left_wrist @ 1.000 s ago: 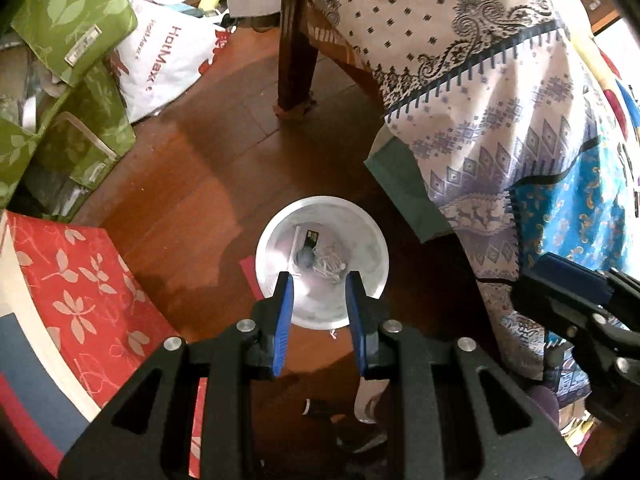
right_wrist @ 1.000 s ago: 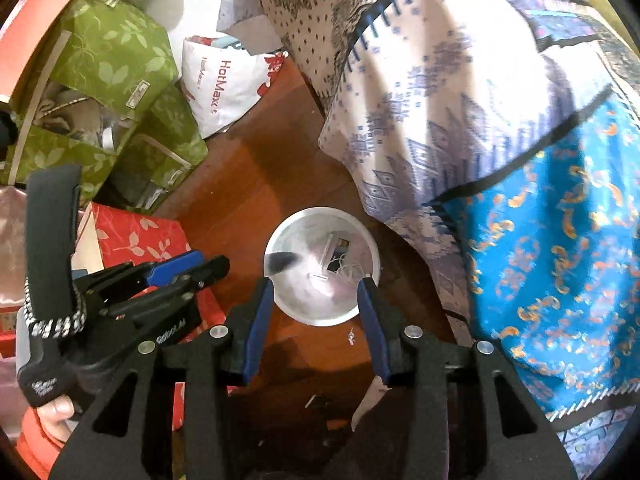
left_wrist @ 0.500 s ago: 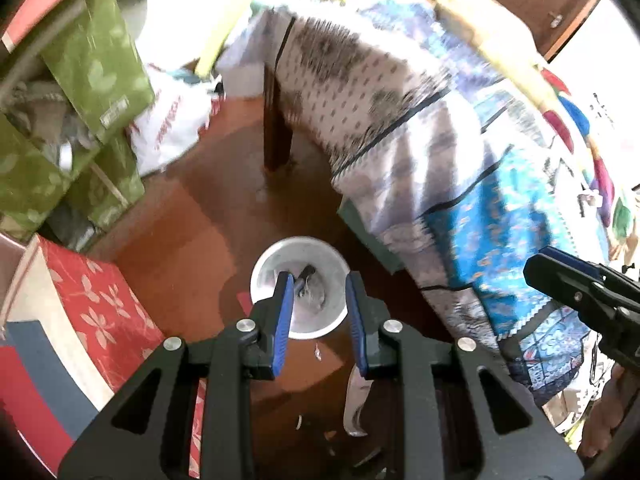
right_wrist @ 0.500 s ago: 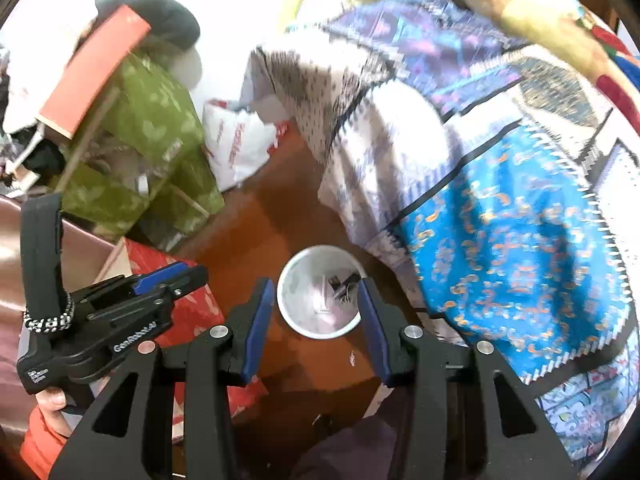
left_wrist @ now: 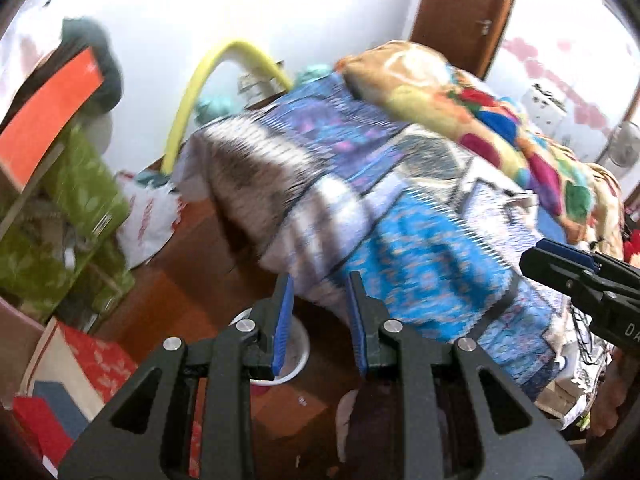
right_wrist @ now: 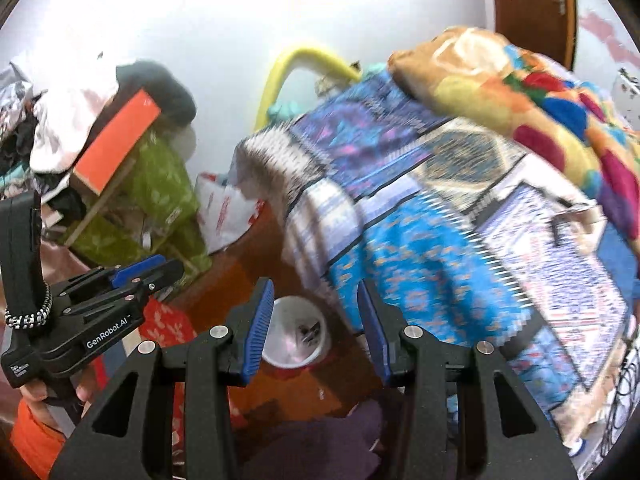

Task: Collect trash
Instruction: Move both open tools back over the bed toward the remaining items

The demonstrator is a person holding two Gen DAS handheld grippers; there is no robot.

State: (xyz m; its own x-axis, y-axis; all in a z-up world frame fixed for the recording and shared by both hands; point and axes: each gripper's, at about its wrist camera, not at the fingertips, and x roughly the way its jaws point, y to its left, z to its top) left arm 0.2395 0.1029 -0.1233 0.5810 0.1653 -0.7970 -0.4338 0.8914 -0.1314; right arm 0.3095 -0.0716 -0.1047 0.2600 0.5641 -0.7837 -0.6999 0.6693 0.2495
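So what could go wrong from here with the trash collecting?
The white bin on the floor sits tight against the hanging bedspread, so a pass by the bed might tip it. A small scrap beside the bin may get missed. Both views are blurred, which makes aiming harder.

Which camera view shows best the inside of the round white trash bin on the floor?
The right wrist view: the round white trash bin sits open between the right gripper fingers, with dark scraps visible inside. In the left wrist view the left gripper covers most of it; only part of the rim shows.
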